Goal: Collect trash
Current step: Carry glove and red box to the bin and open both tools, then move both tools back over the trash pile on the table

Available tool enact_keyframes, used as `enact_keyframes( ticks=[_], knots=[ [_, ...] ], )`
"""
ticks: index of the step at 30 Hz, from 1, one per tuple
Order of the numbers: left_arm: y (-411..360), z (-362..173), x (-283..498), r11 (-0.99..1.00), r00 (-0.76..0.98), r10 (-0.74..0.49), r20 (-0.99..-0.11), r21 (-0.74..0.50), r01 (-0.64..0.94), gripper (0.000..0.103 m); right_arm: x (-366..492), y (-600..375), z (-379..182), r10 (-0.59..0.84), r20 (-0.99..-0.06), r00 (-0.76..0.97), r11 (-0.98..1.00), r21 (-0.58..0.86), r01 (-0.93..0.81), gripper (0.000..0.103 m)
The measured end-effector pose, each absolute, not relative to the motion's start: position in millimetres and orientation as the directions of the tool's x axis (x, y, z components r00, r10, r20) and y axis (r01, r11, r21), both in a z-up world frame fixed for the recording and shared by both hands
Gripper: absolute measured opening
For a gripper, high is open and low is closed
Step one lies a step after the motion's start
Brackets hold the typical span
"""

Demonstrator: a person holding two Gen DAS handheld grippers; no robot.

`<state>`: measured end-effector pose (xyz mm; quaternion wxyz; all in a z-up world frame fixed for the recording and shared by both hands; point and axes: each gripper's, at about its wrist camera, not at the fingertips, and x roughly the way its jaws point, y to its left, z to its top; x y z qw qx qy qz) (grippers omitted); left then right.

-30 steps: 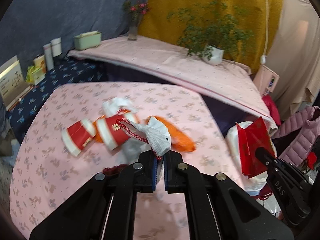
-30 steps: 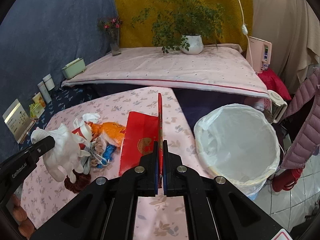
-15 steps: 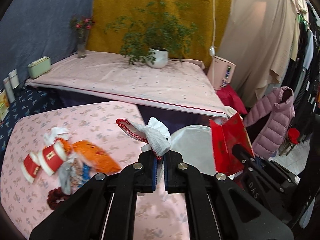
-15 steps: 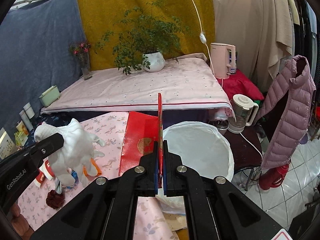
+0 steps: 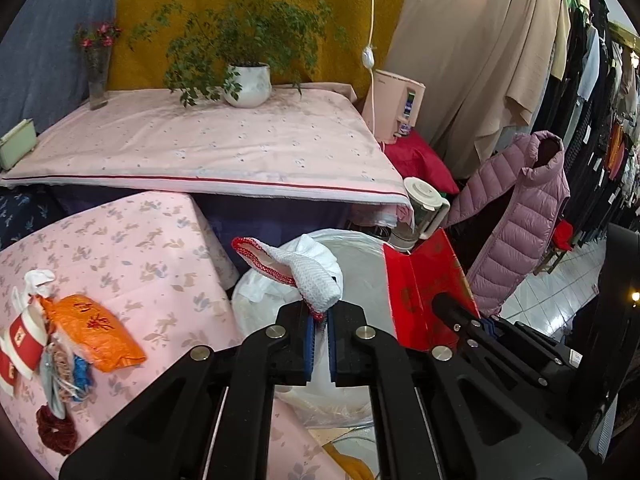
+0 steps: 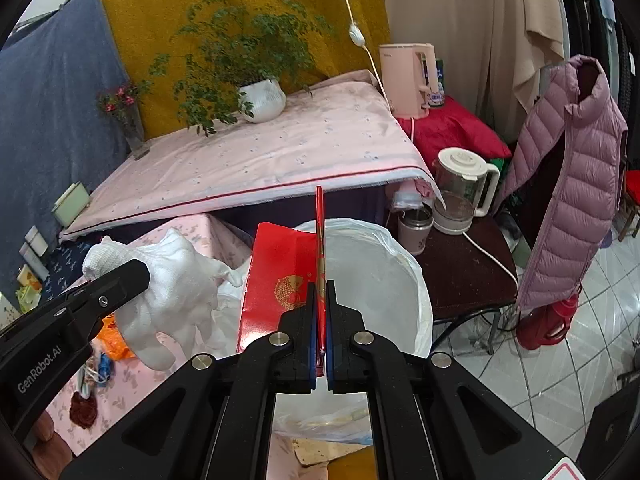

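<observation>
My left gripper is shut on a white knit glove with a red cuff; the glove hangs over the near left rim of a white-lined trash bin. In the right wrist view the glove dangles beside the bin. My right gripper is shut on a folded red card envelope, held upright over the bin's left part; it also shows in the left wrist view. Leftover trash lies on the pink floral table: an orange bag, red-white paper cups, a dark red scrunchie.
A higher pink-covered table stands behind with a potted plant and a flower vase. Right of the bin are a glass kettle, a pink dispenser, a dark side table and a hanging purple jacket.
Both grippers swung right from over the table's trash pile to the bin, carrying the glove and the red envelope. Both stayed shut.
</observation>
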<state>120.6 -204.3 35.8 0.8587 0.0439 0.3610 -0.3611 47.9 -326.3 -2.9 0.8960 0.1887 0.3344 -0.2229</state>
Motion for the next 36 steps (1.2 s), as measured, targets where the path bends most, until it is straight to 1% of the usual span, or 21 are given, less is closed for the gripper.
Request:
enact_keyframes(
  ticks=[4,5,6,7,8,9,10,11,15,22,24,25,29,32,36],
  knots=[
    [-216.5,23.2,129.2,0.72,0.439,-0.599,-0.67,-0.21,0.662,0.007,54.7,-335.5,-15.2,-0.272,-0.697,0.663,0.823,0.188,0.536,0.003],
    [-218.6,19.4,131.7,0.722,0.433,-0.596,-0.677,-0.215,0.658,0.012,56.6,-336.1,-16.9,-0.273,-0.7,0.66,0.824,0.185,0.536,0.007],
    [-220.0,16.9,133.7,0.732,0.439,-0.584,-0.683,-0.21,0.648,0.026,58.2,-336.3,-18.2,-0.274,-0.702,0.657,0.825,0.179,0.536,0.01],
    [-219.7,15.0,135.2,0.744,0.452,-0.572,-0.684,-0.202,0.637,0.035,59.7,-336.2,-20.1,-0.285,-0.705,0.649,0.824,0.166,0.542,0.014],
    [-218.4,13.1,136.6,0.759,0.469,-0.558,-0.684,-0.191,0.623,0.048,60.4,-336.1,-21.0,-0.295,-0.707,0.643,0.82,0.157,0.55,0.021],
    [-217.3,12.2,137.8,0.766,0.481,-0.553,-0.681,-0.187,0.615,0.049,60.9,-336.3,-21.6,-0.3,-0.706,0.641,0.819,0.154,0.553,0.025],
    [-215.8,11.3,139.3,0.771,0.485,-0.547,-0.683,-0.185,0.609,0.049,60.1,-336.7,-21.7,-0.304,-0.703,0.643,0.817,0.155,0.556,0.033],
    [-214.4,10.2,141.3,0.777,0.485,-0.539,-0.688,-0.184,0.602,0.049,59.4,-336.8,-21.2,-0.309,-0.7,0.644,0.815,0.154,0.558,0.038],
    [-205.2,9.0,146.1,0.799,0.5,-0.517,-0.695,-0.182,0.573,0.049,58.2,-332.1,-16.1,-0.323,-0.691,0.647,0.818,0.14,0.558,0.04],
    [-179.5,12.2,145.6,0.837,0.545,-0.476,-0.69,-0.165,0.523,0.049,54.6,-312.7,-5.9,-0.312,-0.678,0.665,0.835,0.138,0.532,0.047],
    [-170.0,13.6,145.2,0.849,0.558,-0.462,-0.689,-0.161,0.504,0.05,54.8,-304.9,-3.6,-0.305,-0.677,0.669,0.843,0.136,0.521,0.047],
    [-165.1,14.0,145.6,0.855,0.564,-0.455,-0.689,-0.161,0.494,0.051,55.1,-301.2,-2.6,-0.301,-0.677,0.672,0.846,0.136,0.516,0.047],
    [-142.6,17.4,145.2,0.879,0.594,-0.426,-0.682,-0.157,0.45,0.06,55.8,-285.8,1.7,-0.283,-0.673,0.684,0.86,0.139,0.491,0.047],
    [-125.5,19.9,143.3,0.895,0.619,-0.399,-0.676,-0.143,0.422,0.061,56.6,-271.6,4.8,-0.264,-0.671,0.693,0.873,0.139,0.467,0.048],
    [-103.7,21.2,141.3,0.914,0.641,-0.366,-0.674,-0.133,0.382,0.066,59.4,-251.5,7.3,-0.245,-0.671,0.7,0.891,0.128,0.435,0.048]
  ],
)
